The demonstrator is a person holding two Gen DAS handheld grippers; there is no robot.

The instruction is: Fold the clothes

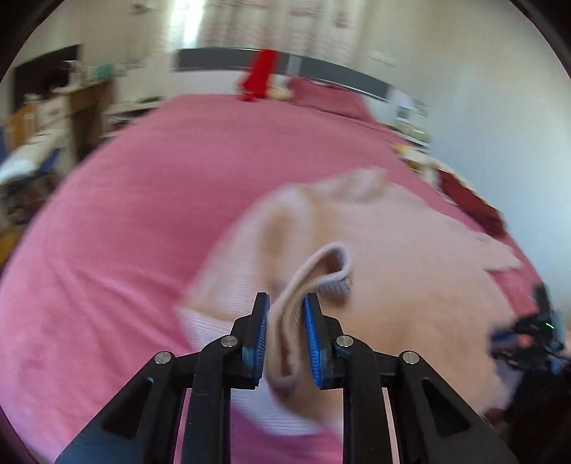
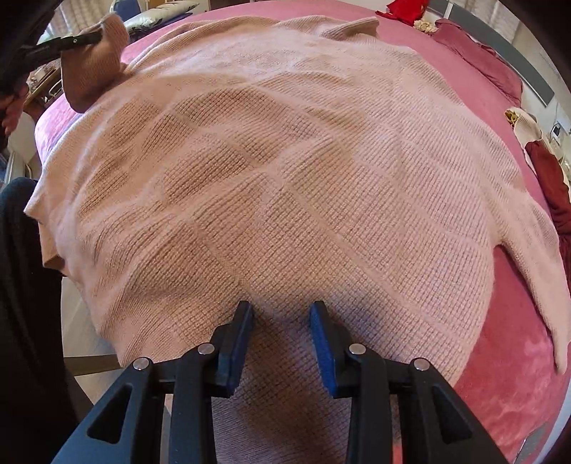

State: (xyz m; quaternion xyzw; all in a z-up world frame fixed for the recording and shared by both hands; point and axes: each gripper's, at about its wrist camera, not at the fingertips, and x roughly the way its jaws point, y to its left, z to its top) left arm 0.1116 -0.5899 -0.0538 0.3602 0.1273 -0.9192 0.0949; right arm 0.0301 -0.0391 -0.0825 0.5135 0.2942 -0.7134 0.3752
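Pale pink knit sweater (image 2: 285, 160) spread on pink bed (image 1: 125, 214). Left tool (image 1: 285, 303) clenched on ribbed cuff (image 1: 332, 267), lifted. Right tool (image 2: 282, 310) parted, fingers pressing sweater's near part. No legible writing.

Left gripper (image 1: 285, 303) pinching ribbed sweater cuff (image 1: 332, 267), pale pink sweater (image 1: 410, 278) blurred on pink bedspread (image 1: 142, 196), red cloth (image 1: 262, 73) at far edge

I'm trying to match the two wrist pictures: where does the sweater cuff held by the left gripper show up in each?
Left wrist view: the cuff sits low centre, pinched between the blue fingers.
Right wrist view: the same cuff is top left, lifted.
Shared landmark: the red item at the bed's far end.
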